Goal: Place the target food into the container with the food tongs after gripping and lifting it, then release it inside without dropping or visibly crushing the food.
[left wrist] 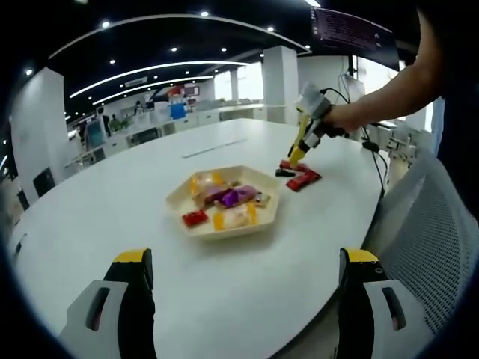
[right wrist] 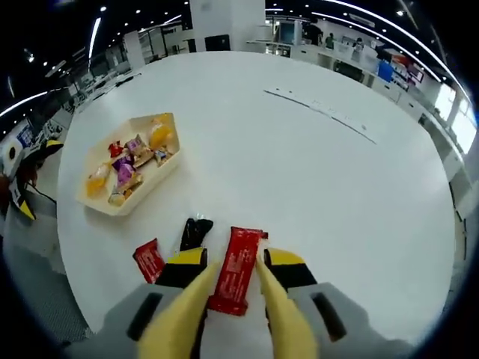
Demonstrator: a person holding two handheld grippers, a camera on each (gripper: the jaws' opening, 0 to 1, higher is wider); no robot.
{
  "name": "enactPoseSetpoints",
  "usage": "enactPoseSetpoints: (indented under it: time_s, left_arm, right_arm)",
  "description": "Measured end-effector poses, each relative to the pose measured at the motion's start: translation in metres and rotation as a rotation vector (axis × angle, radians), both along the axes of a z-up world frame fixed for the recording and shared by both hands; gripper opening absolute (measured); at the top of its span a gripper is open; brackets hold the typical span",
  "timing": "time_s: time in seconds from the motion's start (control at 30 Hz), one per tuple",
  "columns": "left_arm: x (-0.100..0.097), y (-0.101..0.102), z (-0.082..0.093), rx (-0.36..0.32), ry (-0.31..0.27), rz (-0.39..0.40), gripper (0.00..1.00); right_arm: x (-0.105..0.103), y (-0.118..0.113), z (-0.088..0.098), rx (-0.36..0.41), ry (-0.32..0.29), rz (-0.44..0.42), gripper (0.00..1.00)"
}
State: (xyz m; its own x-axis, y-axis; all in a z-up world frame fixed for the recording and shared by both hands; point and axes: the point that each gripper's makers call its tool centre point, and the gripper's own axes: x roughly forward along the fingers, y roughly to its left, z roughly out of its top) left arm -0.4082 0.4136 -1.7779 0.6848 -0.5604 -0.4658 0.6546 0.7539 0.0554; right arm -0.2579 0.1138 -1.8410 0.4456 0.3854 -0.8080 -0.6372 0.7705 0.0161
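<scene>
— Where's the right gripper point(right wrist: 233, 278)?
— Low over the white table point(right wrist: 314, 164), jaws apart either side of a long red packet point(right wrist: 236, 280), not yet closed on it.
— Around it?
— A black packet point(right wrist: 196, 232) and a small red packet point(right wrist: 149, 259) just beside; the tray point(left wrist: 263, 217) of wrapped sweets stands apart.
— The left gripper point(left wrist: 239, 278)?
— Hovering, jaws wide, nothing between them.
</scene>
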Motion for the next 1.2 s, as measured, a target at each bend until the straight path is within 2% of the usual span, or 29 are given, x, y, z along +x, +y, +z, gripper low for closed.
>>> enactPoseSetpoints:
  time_s: [0.03,0.07,0.27,0.63,1.07,1.2]
  left_arm:
    - [0.0,0.0,0.0,-0.001,-0.001,0.0,0.99]
    - [0.0,0.0,0.0,-0.001,-0.001,0.002,0.99]
    - [0.0,0.0,-0.002,0.004,0.004,-0.004,0.99]
    - [-0.001,-0.001,-0.001,-0.01,0.011,-0.008,0.99]
    - [-0.002,-0.004,0.0,-0.022,0.01,-0.018,0.99]
    - [-0.002,-0.004,0.001,-0.023,0.007,-0.015,0.99]
  right_arm:
    - [-0.002,-0.001,-0.002,-0.004,0.006,-0.002,0.28]
    - [0.002,0.001,0.002,0.011,-0.019,0.005,0.27]
    - [0.001,0.0,0.001,0.012,-0.003,0.021,0.23]
    - [0.0,-0.002,0.005,0.015,0.006,0.04,0.24]
    - [0.007,-0.007,0.028,0.012,0.005,0.077,0.24]
    - [0.014,-0.005,0.043,0.008,-0.004,0.1,0.24]
